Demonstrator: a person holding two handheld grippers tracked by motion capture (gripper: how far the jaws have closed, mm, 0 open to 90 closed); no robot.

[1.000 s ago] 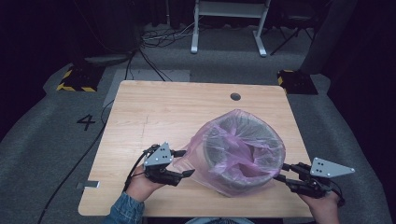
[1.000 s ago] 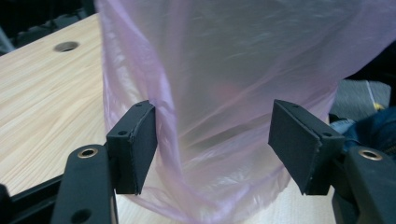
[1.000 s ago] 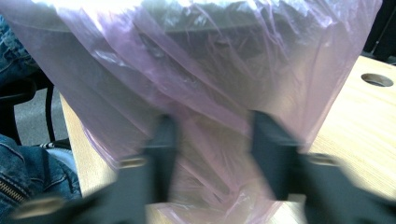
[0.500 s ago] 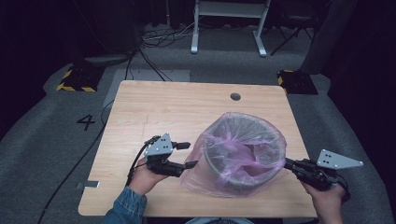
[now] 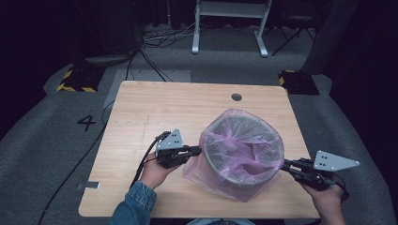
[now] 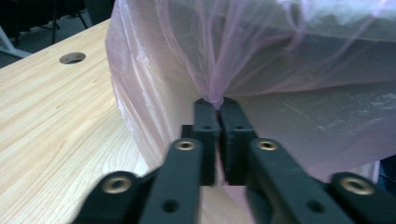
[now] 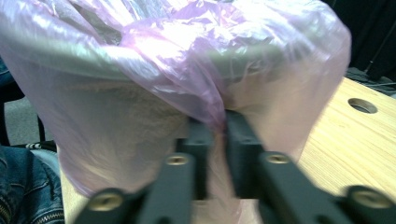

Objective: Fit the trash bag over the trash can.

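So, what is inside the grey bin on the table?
The grey bin holds a pink plastic bag, lining it and draped over its rim. The crumpled film hides the bin's bottom.

Your thin, translucent pink plastic bag [image 5: 220, 180] is draped over the round grey bin [image 5: 241, 176], which stands upright on the near right part of the tabletop. The film lines the inside, folds over the rim, and hangs crumpled down the outer wall.
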